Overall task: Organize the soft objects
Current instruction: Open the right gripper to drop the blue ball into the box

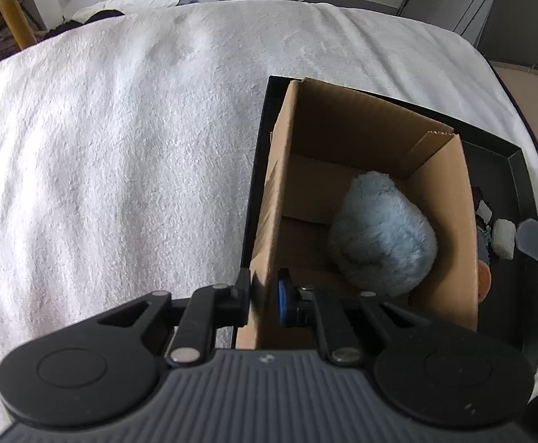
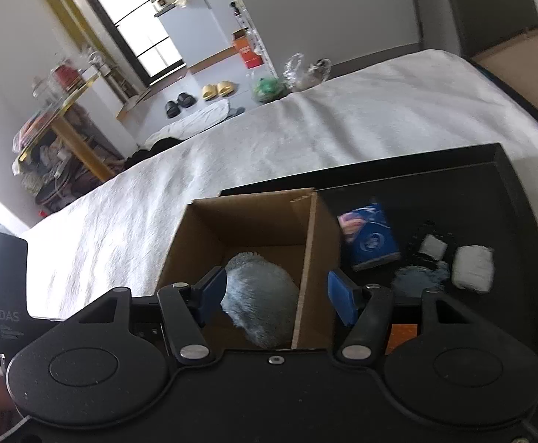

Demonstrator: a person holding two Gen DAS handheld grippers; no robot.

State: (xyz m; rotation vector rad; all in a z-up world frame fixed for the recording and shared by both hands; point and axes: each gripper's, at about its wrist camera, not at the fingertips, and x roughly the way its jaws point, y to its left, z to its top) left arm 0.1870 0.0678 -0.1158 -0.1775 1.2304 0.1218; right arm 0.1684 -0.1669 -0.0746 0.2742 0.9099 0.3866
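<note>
An open cardboard box point(image 1: 343, 140) stands in the left part of a black tray point(image 1: 509, 155) on the bed. Inside it lies a fluffy blue-grey soft ball point(image 1: 380, 236). My left gripper point(image 1: 263, 293) is shut on the box's near left wall. In the right wrist view my right gripper point(image 2: 276, 291) hovers open over the box point(image 2: 254, 214), with the ball point(image 2: 261, 295) below it and nothing pressed by its blue pads point(image 2: 213, 288). Right of the box the tray point(image 2: 490, 170) holds a blue packet point(image 2: 370, 240), a white rolled cloth point(image 2: 472, 267) and a blue-grey fuzzy piece point(image 2: 420, 277).
A white fleecy blanket point(image 1: 121, 147) covers the bed around the tray. An orange item point(image 1: 484, 278) lies in the tray beside the box. Beyond the bed are slippers point(image 2: 217, 90), plastic bags point(image 2: 291, 77) and a cluttered wooden table point(image 2: 65, 118).
</note>
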